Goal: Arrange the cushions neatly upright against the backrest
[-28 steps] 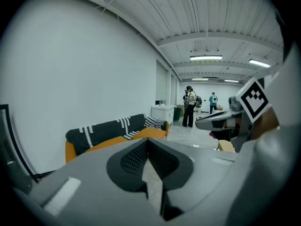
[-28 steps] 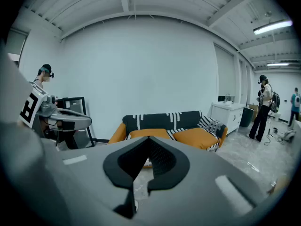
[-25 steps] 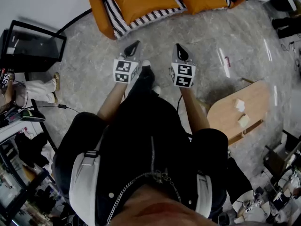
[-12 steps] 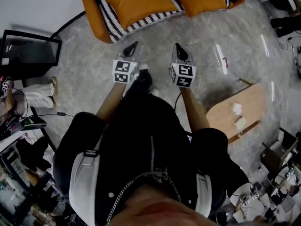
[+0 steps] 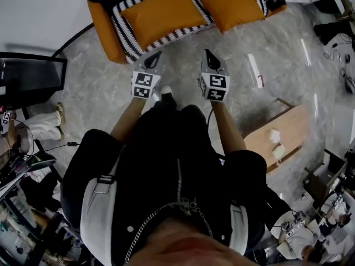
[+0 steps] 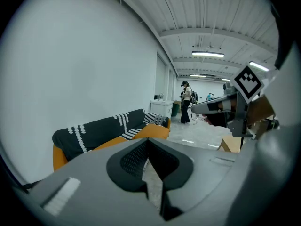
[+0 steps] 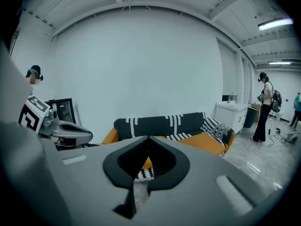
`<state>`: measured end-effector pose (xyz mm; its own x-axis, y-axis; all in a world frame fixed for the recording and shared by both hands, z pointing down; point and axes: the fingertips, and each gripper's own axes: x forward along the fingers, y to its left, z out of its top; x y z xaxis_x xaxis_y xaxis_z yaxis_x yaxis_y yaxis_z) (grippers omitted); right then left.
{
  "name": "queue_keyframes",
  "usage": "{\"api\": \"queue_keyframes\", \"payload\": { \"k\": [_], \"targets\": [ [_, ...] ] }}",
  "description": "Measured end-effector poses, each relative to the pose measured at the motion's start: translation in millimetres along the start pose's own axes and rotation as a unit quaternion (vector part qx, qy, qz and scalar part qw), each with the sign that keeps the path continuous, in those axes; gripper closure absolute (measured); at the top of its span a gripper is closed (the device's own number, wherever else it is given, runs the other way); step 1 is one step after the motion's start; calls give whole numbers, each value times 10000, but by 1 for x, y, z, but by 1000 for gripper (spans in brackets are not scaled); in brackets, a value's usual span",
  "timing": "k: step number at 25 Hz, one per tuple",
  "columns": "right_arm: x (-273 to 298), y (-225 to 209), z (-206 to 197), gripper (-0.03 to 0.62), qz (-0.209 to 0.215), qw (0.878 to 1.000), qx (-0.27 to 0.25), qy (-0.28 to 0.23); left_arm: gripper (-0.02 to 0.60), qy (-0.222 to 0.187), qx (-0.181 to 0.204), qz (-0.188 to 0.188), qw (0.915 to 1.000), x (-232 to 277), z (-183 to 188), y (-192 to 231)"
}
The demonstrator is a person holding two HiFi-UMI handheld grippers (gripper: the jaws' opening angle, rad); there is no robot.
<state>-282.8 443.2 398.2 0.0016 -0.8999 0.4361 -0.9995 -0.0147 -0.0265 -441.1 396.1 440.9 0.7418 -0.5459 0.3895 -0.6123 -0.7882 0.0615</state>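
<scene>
A person (image 5: pixel 166 176) in a black jacket is standing on a grey marbled floor (image 5: pixel 100 98), facing an orange sofa (image 5: pixel 102 29). They are holding the left gripper (image 5: pixel 155 56) and the right gripper (image 5: pixel 208 54) side by side, both pointing toward the seat. Both sets of jaws are clenching shut with nothing between them. Each gripper's cube (image 5: pixel 145 85) is showing black-and-white square markers, patterns rather than lettering. Two orange cushions (image 5: pixel 163 13) are lying flat, side by side on the seat. They are resting on a black-and-white striped throw (image 5: pixel 126 37) that is also draping the backrest. Neither gripper is touching them. To the right, a wooden table (image 5: pixel 294 121) is carrying two small pale blocks (image 5: pixel 273 134). Far down the room, a second person (image 6: pixel 186 101) is standing near a white cabinet (image 6: pixel 162 108).
</scene>
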Motion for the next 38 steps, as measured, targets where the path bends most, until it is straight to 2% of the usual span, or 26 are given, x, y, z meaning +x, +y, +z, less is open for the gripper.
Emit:
{"api": "queue_keyframes", "payload": {
  "k": [4, 8, 11, 14, 20, 27, 30, 38],
  "targets": [
    [25, -7, 9, 591, 15, 10000, -41, 80, 572, 78, -71, 0, 9999, 20, 4, 17],
    [64, -34, 12, 591, 79, 9997, 21, 219, 572, 254, -204, 78, 9994, 56, 0, 30],
    [88, -41, 8, 591, 326, 9991, 58, 269, 572, 238, -313, 241, 9989, 70, 3, 35],
    [135, -47, 10, 591, 736, 9966, -151, 327, 572, 312, -354, 547, 9974, 95, 9, 50],
    [234, -56, 66, 591, 1584, 9847, -698, 190, 572, 335, -498, 1017, 9930, 154, 34, 89],
    [298, -60, 77, 591, 2565, 9589, -1093, 526, 572, 420, -859, 1762, 9797, 198, 57, 122],
    [316, -60, 74, 591, 2766, 9524, -1116, 636, 572, 499, -971, 1957, 9746, 204, 55, 131],
    [342, -59, 66, 591, 2913, 9465, -1093, 859, 572, 782, -1270, 2011, 9681, 212, 29, 147]
  ]
}}
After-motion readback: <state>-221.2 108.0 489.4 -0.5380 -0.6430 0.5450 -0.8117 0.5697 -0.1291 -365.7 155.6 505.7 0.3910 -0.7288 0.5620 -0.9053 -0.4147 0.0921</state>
